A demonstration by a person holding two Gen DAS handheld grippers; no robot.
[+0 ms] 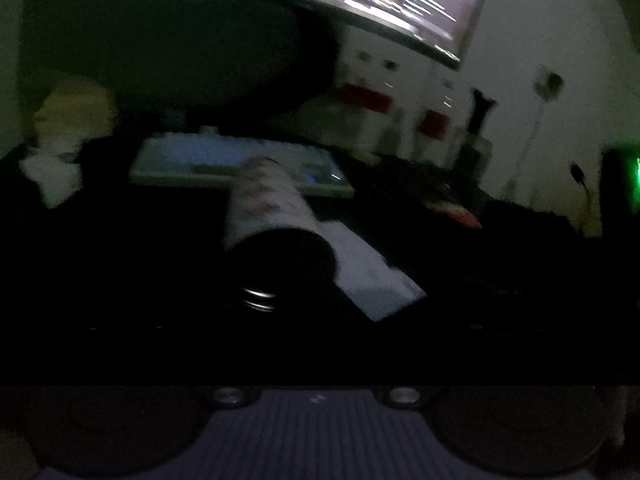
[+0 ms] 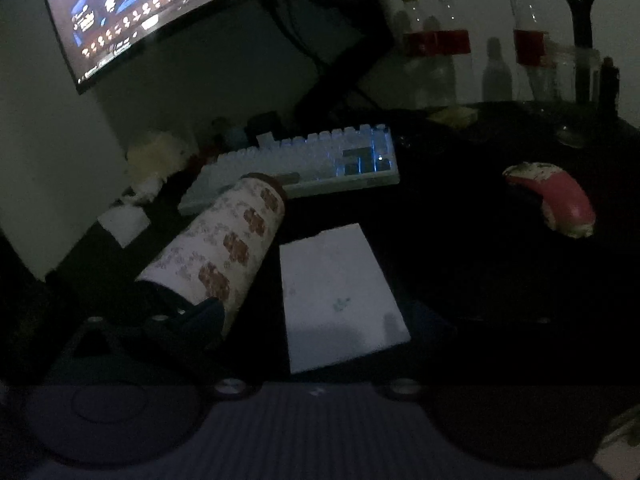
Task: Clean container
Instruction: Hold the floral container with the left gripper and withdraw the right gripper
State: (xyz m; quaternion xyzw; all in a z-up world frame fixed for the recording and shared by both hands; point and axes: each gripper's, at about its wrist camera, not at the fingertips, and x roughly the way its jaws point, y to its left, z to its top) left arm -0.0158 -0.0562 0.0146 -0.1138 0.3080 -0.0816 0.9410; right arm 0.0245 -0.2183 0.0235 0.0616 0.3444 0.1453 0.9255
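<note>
The room is very dark. A tall cylindrical container, white with brown patterns and a dark cap end, is tilted above the black desk. In the right wrist view the left gripper appears dark at the container's near end and seems closed around it. In the left wrist view the container points away from the camera, its dark end nearest. The left fingers are lost in darkness there. A white cloth or paper sheet lies flat on the desk right of the container; it also shows in the left wrist view. The right gripper's fingers are not visible.
A backlit white keyboard lies behind the container, under a lit curved monitor. A red and white mouse sits at right. Bottles with red labels and jars stand at the back right. Crumpled pale tissue sits at left.
</note>
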